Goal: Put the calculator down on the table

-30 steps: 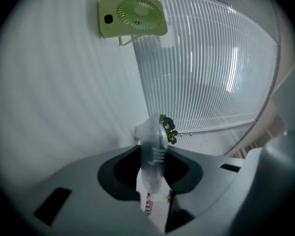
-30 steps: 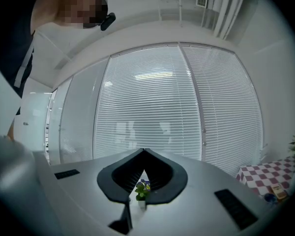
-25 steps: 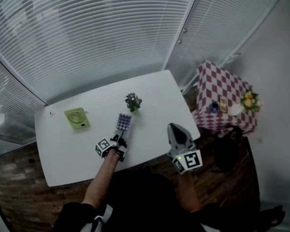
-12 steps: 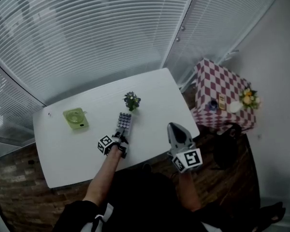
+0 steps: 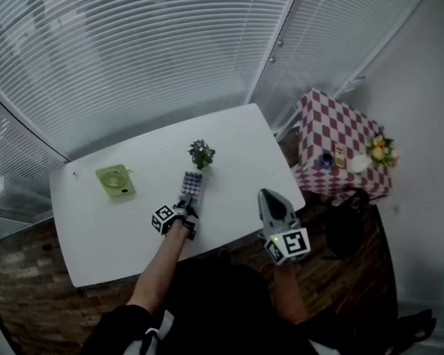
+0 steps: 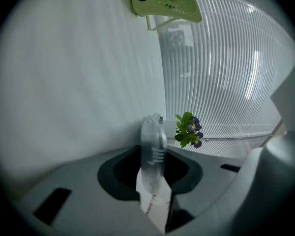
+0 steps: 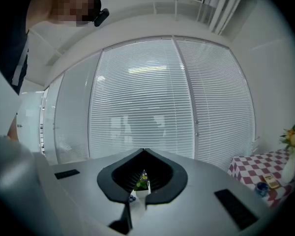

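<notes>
Gripping the calculator (image 5: 191, 186) by its near end, the left gripper (image 5: 185, 211) is holding it low over the white table (image 5: 237, 146), keys up. Whether it is touching yet cannot be told. At its 3 o'clock the right gripper (image 5: 267, 196) is hovering with jaws together and empty. The set-down seems to be nearing its end. The next move is settling the calculator flat and releasing it, short of the plant (image 5: 202, 154) at 12 o'clock. A fan (image 5: 117, 181) is lying at 10 o'clock.

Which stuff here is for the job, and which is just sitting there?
For the job: slim grey calculator with coloured keys, pinched in the left tongs; white rectangular table.
Just lying about: flat green plastic fan; small purple-flowered plant; red-checked side table; empty right tongs.
</notes>
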`<action>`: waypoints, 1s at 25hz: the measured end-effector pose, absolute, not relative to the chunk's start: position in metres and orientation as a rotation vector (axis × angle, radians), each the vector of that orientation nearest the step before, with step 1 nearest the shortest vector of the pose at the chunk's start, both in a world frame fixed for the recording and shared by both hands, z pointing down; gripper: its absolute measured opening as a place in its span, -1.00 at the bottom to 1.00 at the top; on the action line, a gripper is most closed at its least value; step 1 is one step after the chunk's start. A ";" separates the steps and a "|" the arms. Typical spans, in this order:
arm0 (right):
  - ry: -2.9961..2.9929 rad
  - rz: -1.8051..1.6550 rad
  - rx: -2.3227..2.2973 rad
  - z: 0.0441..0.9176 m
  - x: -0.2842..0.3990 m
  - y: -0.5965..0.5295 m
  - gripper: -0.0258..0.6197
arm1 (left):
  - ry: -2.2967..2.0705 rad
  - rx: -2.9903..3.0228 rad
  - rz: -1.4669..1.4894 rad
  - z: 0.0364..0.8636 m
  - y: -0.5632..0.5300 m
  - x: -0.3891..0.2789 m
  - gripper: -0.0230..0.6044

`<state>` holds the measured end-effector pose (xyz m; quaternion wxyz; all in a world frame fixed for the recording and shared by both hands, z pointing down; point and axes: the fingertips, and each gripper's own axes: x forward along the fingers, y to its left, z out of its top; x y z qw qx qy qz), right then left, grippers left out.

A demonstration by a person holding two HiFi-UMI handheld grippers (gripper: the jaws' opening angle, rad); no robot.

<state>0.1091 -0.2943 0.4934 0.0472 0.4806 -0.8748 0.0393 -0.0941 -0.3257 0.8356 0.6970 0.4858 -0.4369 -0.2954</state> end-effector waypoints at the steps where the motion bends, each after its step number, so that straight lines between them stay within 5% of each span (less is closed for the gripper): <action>1: -2.668 0.122 1.467 0.493 0.109 -0.294 -0.90 | -0.978 1.083 -0.658 0.836 -0.326 -0.094 -0.60; 11: -2.654 0.174 1.451 0.499 0.106 -0.293 -0.90 | -1.082 1.023 -0.557 0.844 -0.321 -0.102 -0.57; 17: -2.656 0.217 1.410 0.508 0.098 -0.291 -0.90 | -1.128 0.952 -0.447 0.836 -0.325 -0.099 -0.12; 25: -2.644 0.268 1.373 0.519 0.093 -0.290 -0.90 | -1.164 0.832 -0.437 0.831 -0.311 -0.102 -0.03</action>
